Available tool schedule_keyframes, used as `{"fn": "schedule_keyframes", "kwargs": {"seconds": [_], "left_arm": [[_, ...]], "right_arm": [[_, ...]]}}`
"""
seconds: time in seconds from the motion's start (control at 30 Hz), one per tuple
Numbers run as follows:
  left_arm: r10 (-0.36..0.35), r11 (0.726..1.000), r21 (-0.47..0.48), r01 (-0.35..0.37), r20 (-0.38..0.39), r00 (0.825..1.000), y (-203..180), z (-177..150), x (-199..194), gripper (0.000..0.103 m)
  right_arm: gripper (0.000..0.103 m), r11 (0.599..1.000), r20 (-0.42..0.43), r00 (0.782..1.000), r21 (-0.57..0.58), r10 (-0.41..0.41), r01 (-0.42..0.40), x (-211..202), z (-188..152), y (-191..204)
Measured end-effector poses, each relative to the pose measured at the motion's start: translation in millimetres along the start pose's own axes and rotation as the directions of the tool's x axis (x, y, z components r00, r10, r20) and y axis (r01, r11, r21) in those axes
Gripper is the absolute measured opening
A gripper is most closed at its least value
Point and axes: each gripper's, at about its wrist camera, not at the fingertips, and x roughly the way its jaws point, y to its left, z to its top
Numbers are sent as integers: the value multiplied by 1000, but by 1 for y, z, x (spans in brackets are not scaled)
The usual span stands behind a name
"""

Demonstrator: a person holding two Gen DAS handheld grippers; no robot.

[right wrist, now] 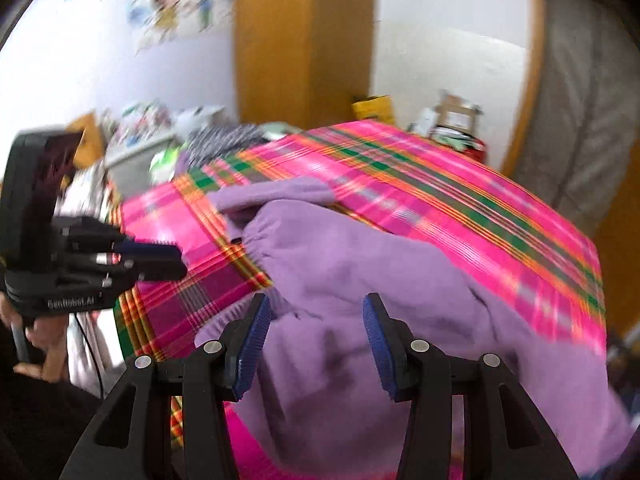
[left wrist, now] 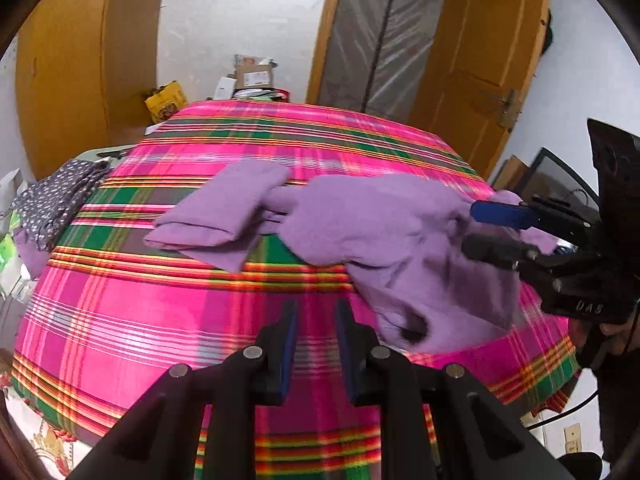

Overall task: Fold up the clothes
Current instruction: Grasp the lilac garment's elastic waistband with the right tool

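Right gripper (right wrist: 314,344) jaws wide, empty, over the purple garment (left wrist: 384,232). Left gripper (left wrist: 316,344) narrowly parted, empty, near of garment above bare plaid cloth (left wrist: 140,320).

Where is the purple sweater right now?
The purple sweater lies crumpled on the pink plaid cloth, toward the right in the left wrist view, just beside the right gripper.
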Motion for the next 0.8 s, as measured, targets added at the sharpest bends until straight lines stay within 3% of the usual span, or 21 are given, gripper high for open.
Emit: {"fn": "schedule_keyframes", "kwargs": {"seconds": [0.1, 0.23, 0.37, 0.53, 0.8], "left_arm": [[54, 997, -47, -54, -1, 999, 22, 3, 3, 19], [74, 993, -89, -76, -26, 997, 40, 1, 9, 19], [62, 993, -103, -66, -41, 997, 45, -2, 15, 19], [56, 992, -106, -61, -47, 997, 50, -2, 21, 19], [61, 988, -138, -70, -65, 996, 66, -2, 30, 19]], "right_arm": [[50, 995, -48, 999, -94, 22, -27, 25, 13, 8], [50, 967, -110, 994, -253, 18, -45, 56, 40, 21], [50, 966, -115, 991, -243, 63, -90, 73, 71, 15], [50, 942, -216, 971, -293, 101, -163, 121, 93, 25], [49, 885, -337, 940, -419, 53, -200, 189, 106, 47]]}}
